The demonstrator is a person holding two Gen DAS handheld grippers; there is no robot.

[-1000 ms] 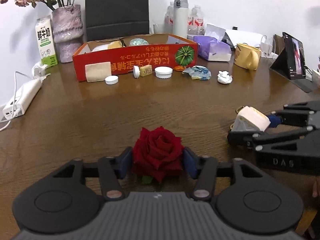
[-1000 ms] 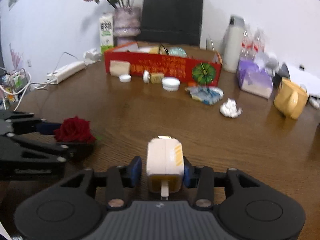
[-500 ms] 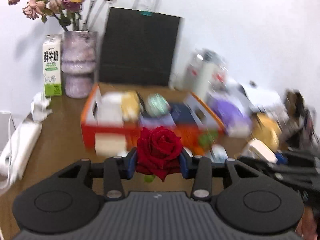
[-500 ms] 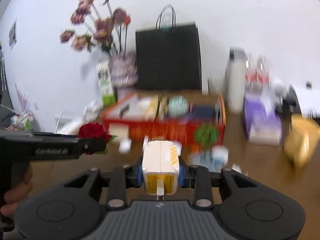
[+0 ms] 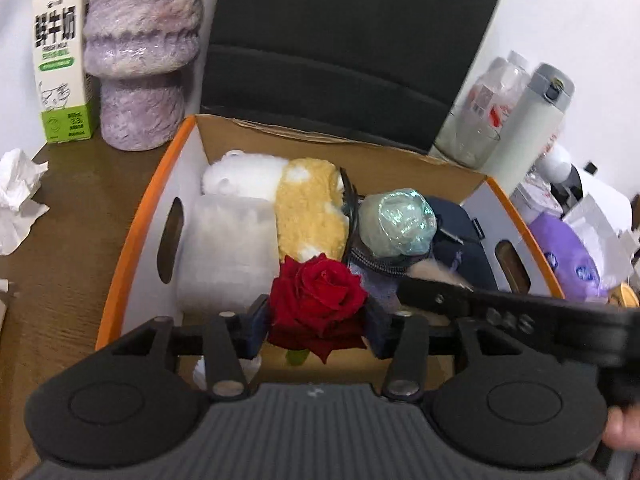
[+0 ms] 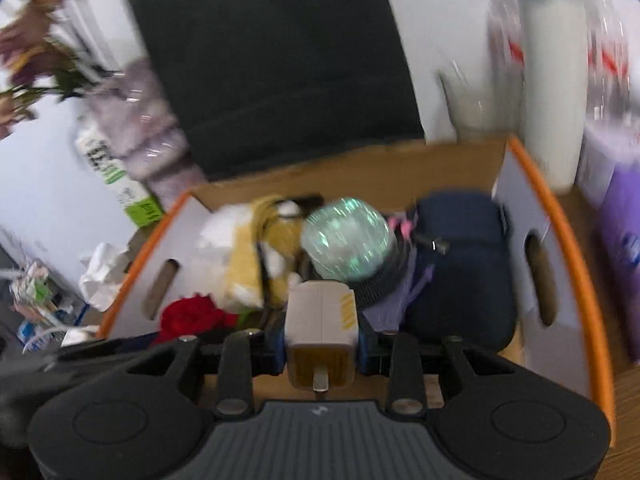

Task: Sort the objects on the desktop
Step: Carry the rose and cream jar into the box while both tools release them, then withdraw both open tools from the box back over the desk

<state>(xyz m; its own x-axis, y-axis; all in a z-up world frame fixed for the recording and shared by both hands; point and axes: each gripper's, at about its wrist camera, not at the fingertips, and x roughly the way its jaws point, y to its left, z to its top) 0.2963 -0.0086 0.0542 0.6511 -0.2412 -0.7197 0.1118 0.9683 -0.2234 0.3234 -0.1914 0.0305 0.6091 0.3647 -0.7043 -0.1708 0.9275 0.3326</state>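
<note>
Over the left half of the orange-rimmed cardboard box (image 5: 132, 240), which stands on the worktop (image 5: 60, 240), the left claw (image 5: 318, 322) carries the red rose (image 5: 318, 304). Its jaws have just been opening, and the bloom sits between them with petals touching both pads, so I judge the release to be under way rather than finished. To do it well, the left hand should hold steady and finish spreading the jaws over the free floor at the box's near edge, in front of the white paper roll (image 5: 228, 248) and the yellow plush (image 5: 310, 208). Then the soft flower drops straight down and does not hang on a pad or get crushed against the roll. The green stem stub below the bloom may catch, so a wide, clean opening looks safer than a shake. Further right, the right claw (image 6: 322, 344) is clenched on the white charger plug (image 6: 322, 316), which hangs above the middle of the same box, just in front of the shiny foil ball (image 6: 346, 240) and beside the navy pouch (image 6: 460, 272). The two claws are close together, the right one's finger crossing just beside the left one's. The charger is hard and heavier, so it is best lowered near the box floor before letting go, clear of the rose and of the ball, which could roll.
</note>
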